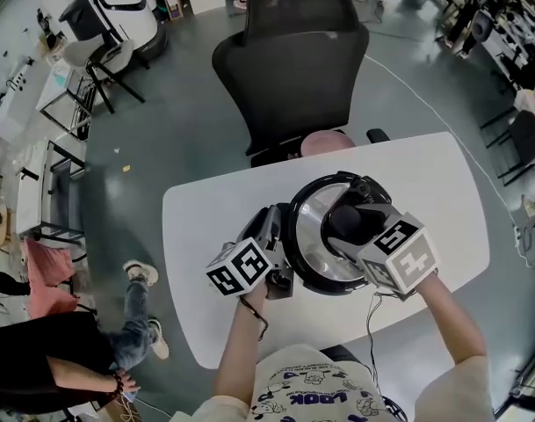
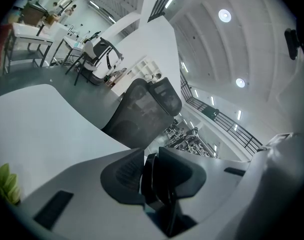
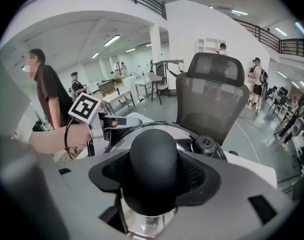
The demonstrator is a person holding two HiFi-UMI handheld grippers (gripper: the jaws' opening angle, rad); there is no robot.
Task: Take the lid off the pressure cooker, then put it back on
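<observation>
right gripper (image 3: pixel 152 184) grips knob (image 3: pixel 152 151) | left gripper (image 2: pixel 151 176) clamps handle (image 2: pixel 160 196), cooker's (image 1: pixel 313 251) left | risk: knob may slip mid-twist, cooker skids

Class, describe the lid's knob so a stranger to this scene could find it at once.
On the white table stands a round pressure cooker with a shiny steel lid. At the lid's centre rises the knob, a large smooth black dome, unlike the smaller, flatter black valve cap nearer the rim.

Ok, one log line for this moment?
lid: on pressure cooker | right gripper: shut on knob | left gripper: shut on side handle
</observation>
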